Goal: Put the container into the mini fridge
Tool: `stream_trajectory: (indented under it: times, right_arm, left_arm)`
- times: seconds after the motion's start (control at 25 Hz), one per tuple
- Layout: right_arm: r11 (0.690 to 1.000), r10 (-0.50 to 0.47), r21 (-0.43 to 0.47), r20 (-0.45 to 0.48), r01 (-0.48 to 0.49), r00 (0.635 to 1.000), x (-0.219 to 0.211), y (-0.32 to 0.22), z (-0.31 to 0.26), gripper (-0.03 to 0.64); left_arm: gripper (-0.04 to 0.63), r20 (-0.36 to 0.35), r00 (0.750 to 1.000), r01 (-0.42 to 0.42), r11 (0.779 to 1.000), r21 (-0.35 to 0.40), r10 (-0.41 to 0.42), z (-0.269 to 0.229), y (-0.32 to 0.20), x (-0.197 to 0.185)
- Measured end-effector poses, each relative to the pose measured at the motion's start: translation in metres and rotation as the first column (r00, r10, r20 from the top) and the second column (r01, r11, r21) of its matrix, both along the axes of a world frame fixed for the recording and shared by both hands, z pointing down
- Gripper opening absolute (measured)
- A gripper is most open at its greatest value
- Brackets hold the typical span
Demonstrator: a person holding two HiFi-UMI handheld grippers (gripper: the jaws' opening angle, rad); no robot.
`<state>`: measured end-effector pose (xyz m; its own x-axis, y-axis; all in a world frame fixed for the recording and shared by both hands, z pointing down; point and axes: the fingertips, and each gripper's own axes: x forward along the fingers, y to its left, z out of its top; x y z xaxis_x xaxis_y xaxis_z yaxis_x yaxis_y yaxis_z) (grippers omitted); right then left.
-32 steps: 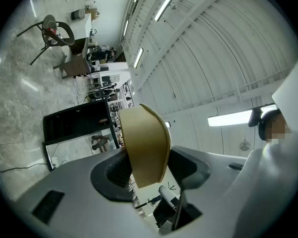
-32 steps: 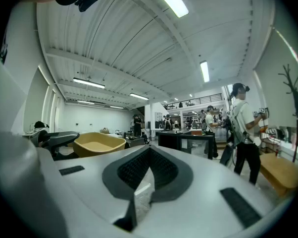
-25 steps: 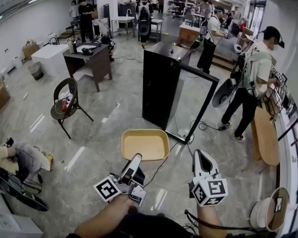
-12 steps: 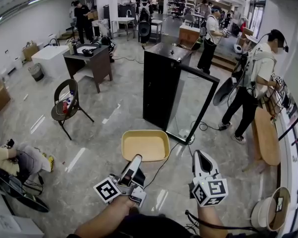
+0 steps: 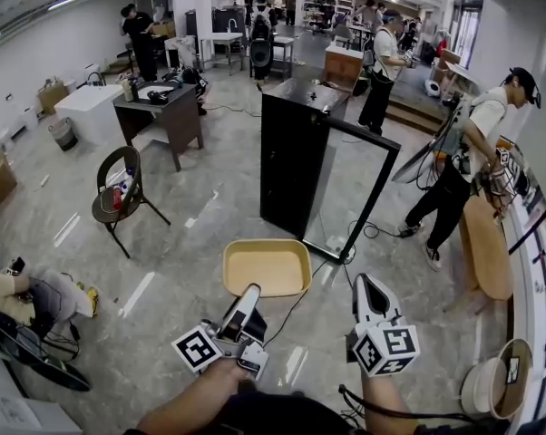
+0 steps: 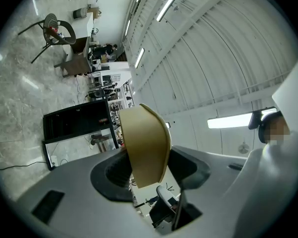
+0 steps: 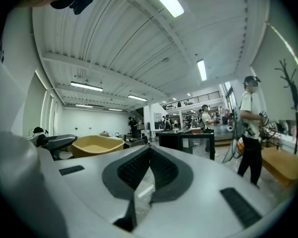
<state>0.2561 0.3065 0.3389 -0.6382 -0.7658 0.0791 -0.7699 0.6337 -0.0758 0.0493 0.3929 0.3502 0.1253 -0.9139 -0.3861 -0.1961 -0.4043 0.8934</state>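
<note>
Still holds the yellow container out in front with the left gripper, at the same spot as one second before: over the grey floor, near the black mini fridge but not inside it. Keeps the right gripper just beside, to the right of the container and apart from it, also not moved.

Shows change only further back. Finds the person in the white shirt now more to the right, bent forward with the legs wide. Finds the person in black at the far left shifted a little to the left. Leaves the glass door of the fridge swung open as before, and the chair in its place.

Grips the container by its wall in the left gripper view: jaws well apart, one pad on each side of the yellow wall and pressed on it, probably close to the rim, though hard to tell from this angle. Carries nothing in the right gripper: jaws together at the tips, only a thin slit lower down. Catches the container at the left of the right gripper view, and the mini fridge beyond.
</note>
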Motion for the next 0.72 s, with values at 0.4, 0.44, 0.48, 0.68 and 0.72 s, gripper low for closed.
stream_trajectory:
  times: [0.4, 0.44, 0.48, 0.68, 0.72]
  right_arm:
    - [1.0, -0.004, -0.011, 0.006, 0.004, 1.0, -0.016, 0.003, 0.005, 0.018]
    - [1.0, -0.003, -0.008, 0.005, 0.004, 1.0, -0.019, 0.003, 0.005, 0.018]
    - [1.0, -0.004, -0.006, 0.005, 0.004, 1.0, -0.021, 0.003, 0.005, 0.018]
    - [1.0, 0.007, -0.01, -0.011, -0.007, 1.0, -0.042, 0.005, 0.005, 0.018]
    - [1.0, 0.009, -0.01, -0.015, -0.009, 1.0, -0.047, 0.004, 0.005, 0.018]
  left_arm:
    - [0.232, -0.021, 1.0, 0.007, 1.0, 0.002, -0.007, 0.004, 0.006, -0.017]
    - [0.232, -0.023, 1.0, 0.007, 1.0, 0.003, -0.007, 0.005, 0.006, -0.02]
    - [0.232, -0.025, 1.0, 0.007, 1.0, 0.004, -0.007, 0.005, 0.006, -0.023]
    - [0.232, -0.036, 0.999, 0.001, 1.0, 0.012, -0.001, 0.007, 0.007, -0.043]
    - [0.232, -0.038, 0.999, 0.0, 1.0, 0.014, 0.001, 0.007, 0.007, -0.048]
